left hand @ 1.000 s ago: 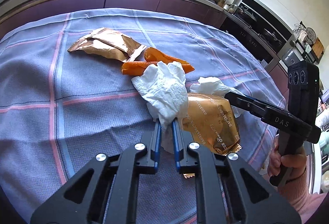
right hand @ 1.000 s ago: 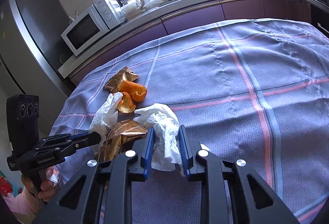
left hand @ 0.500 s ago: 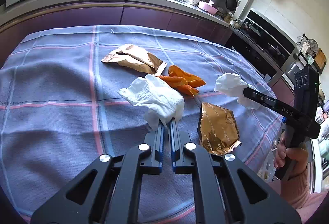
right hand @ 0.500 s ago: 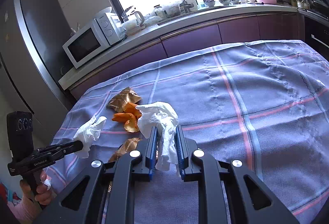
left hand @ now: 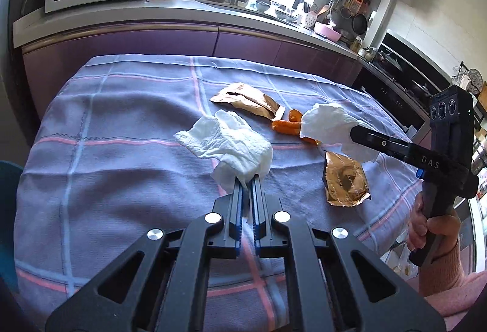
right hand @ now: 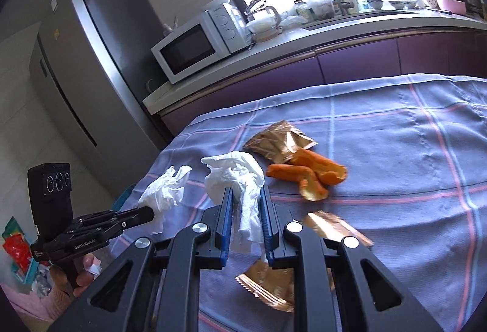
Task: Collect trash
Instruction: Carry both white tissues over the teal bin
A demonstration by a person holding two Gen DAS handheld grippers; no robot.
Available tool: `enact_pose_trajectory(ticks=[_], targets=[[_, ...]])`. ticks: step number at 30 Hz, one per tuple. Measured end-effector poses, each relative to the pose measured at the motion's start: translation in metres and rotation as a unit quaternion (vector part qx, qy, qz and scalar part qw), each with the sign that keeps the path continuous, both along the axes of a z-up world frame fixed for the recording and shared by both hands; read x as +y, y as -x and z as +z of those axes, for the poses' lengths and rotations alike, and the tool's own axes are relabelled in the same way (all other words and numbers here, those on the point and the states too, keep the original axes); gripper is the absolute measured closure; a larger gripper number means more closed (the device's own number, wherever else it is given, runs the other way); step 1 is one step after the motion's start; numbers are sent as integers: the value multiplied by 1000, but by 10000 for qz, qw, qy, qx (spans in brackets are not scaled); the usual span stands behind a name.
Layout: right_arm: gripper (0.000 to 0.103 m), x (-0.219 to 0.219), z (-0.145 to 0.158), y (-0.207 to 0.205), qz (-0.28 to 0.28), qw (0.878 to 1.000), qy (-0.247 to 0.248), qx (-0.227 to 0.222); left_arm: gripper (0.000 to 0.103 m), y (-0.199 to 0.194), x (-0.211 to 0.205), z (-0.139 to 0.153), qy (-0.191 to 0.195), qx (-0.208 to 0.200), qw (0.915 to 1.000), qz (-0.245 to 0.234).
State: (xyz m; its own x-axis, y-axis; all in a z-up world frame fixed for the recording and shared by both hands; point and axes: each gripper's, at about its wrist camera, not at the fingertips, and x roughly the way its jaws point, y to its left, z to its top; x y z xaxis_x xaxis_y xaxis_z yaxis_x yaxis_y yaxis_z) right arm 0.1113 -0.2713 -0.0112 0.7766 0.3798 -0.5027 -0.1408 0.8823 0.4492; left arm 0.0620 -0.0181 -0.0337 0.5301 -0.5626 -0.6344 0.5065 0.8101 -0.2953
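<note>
The left claw point(left hand: 247, 179) grips one crumpled white paper tissue point(left hand: 231, 143) and the right claw point(right hand: 246, 198) another point(right hand: 234, 176), both above the bench point(left hand: 121, 125). Two gold foil wrappers and orange peel point(right hand: 307, 173) remain.

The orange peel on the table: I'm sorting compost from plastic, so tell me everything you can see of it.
The orange peel lies loose on the checked tablecloth: several curled pieces, bright orange outside, paler inside. It touches the opened gold wrapper behind it. Neither gripper holds it; each is clamped on a tissue.
</note>
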Motion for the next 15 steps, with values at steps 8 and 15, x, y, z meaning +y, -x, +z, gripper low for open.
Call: enact_pose_trajectory(ticks=[8,15], targets=[[87,55,-2,-21,725,9973,-109,79,97,10,45,4,-75,-91,9992,394],[86,93,1,-33,1212,9925,-87,95,97,22,83,6,-71,-158,9971,740]])
